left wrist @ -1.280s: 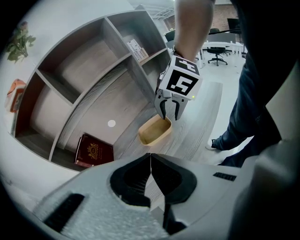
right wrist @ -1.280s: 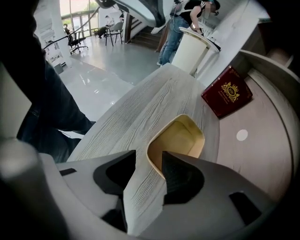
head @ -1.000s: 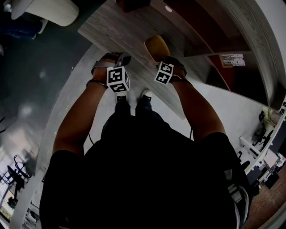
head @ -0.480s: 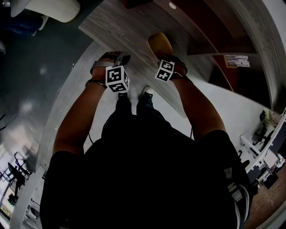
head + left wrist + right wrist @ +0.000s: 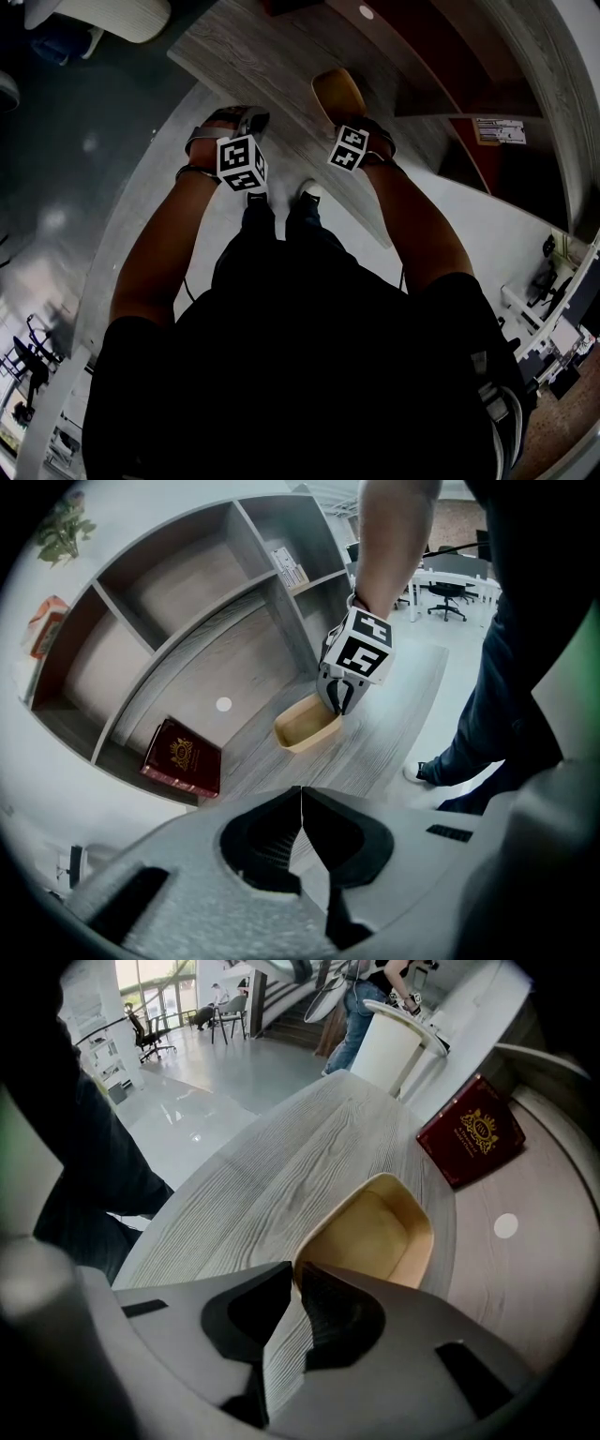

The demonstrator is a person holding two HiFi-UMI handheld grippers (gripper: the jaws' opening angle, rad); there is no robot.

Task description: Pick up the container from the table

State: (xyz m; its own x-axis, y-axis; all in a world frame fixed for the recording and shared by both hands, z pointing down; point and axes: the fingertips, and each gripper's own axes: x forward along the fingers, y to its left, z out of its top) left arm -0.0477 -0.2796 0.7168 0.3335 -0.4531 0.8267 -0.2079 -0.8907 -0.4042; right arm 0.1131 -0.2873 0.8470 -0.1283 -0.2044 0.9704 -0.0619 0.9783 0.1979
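Grey wood-grain table (image 5: pixel 272 66) takes up most of the head view, running long and curved beside a grey shelf unit (image 5: pixel 187 621) with open compartments. The person stands at the table's near edge with both arms reaching over it. A dark red book (image 5: pixel 181 758) with a gold emblem lies flat on the low shelf board beyond the table's far edge. The tan container (image 5: pixel 375 1232), an open, empty, rounded tray, sits on the table close to that far edge, its long side along it. The right gripper (image 5: pixel 292 1274) points steeply down at the container's near end; its jaws have just been closing and now pinch the thin rim there, one tip inside and one outside. The left gripper (image 5: pixel 301 794) hangs over bare table nearer the person, well apart from the container, its jaws pressed together with nothing between them.
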